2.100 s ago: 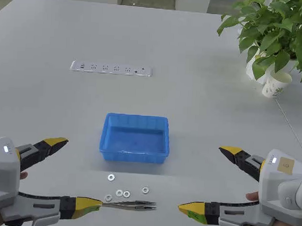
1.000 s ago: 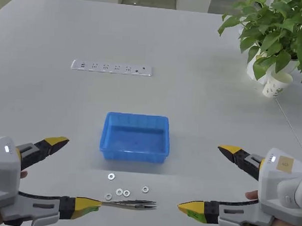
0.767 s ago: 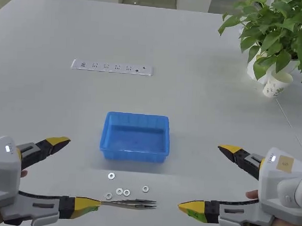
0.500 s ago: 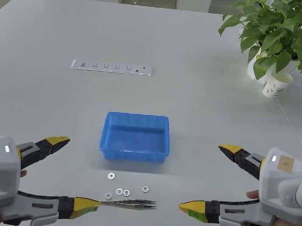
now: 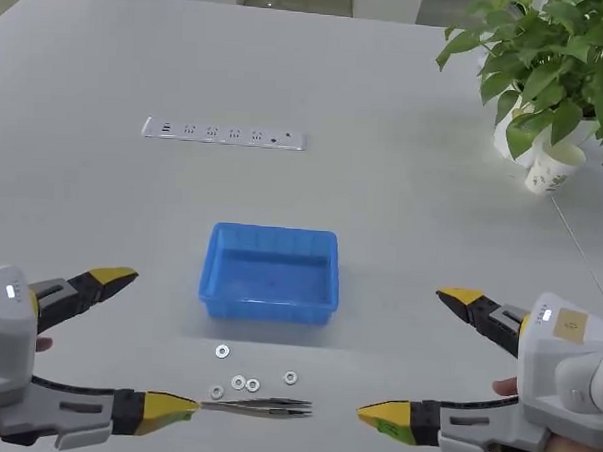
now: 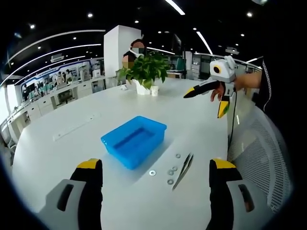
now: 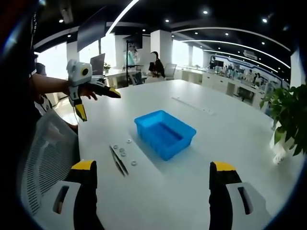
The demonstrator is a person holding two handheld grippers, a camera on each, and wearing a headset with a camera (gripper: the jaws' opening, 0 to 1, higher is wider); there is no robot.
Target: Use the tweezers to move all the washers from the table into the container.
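Fingers (image 5: pixel 107 278) of the left gripper (image 5: pixel 166 340) edged left, still spread.

The container (image 5: pixel 268 307) looked like smooth, slightly glossy blue plastic. Near it, the washers (image 5: pixel 238 383) and tweezers (image 5: pixel 258 408) were bright bare metal, lying on the matt, even grey table (image 5: pixel 403 190).

**Both grippers at rest.** Your left gripper (image 5: pixel 158 341) lies at the lower left of the head view. Its jaws are spread wide, and the yellow tips point forward and inward. Your right gripper (image 5: pixel 404 355) mirrors it at the lower right, jaws equally wide, well apart from the left. Both are empty. Your fingers (image 5: pixel 501 392) show just behind the right gripper's grey body.
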